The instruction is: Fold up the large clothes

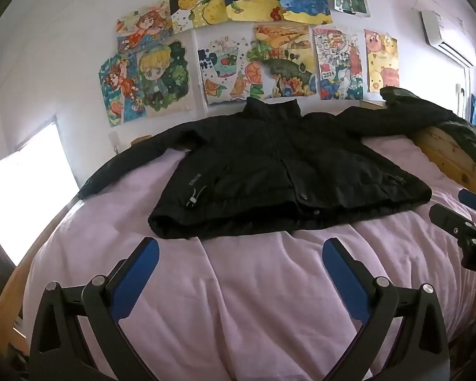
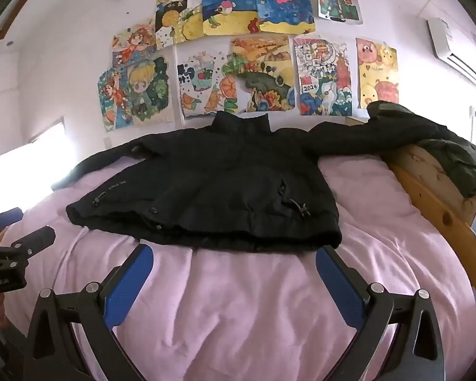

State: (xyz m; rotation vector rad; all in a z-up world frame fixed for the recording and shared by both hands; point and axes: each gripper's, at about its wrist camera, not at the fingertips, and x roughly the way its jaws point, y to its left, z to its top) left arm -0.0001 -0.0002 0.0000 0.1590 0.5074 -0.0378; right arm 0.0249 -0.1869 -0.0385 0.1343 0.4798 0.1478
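Note:
A large black jacket (image 1: 276, 171) lies flat and face up on a bed with a pink cover (image 1: 254, 301), collar toward the wall, both sleeves spread out sideways. It also shows in the right wrist view (image 2: 212, 197). My left gripper (image 1: 241, 250) is open and empty, just short of the jacket's hem. My right gripper (image 2: 234, 257) is open and empty, its tips close to the hem. The right gripper shows at the right edge of the left wrist view (image 1: 460, 212); the left gripper shows at the left edge of the right wrist view (image 2: 19, 247).
A wooden bed frame (image 2: 434, 197) runs along the right side, with a dark green garment (image 2: 457, 162) draped over it. Children's drawings (image 1: 244, 47) cover the wall behind the bed. A bright window (image 1: 25, 190) is at the left. An air conditioner (image 1: 444, 38) hangs upper right.

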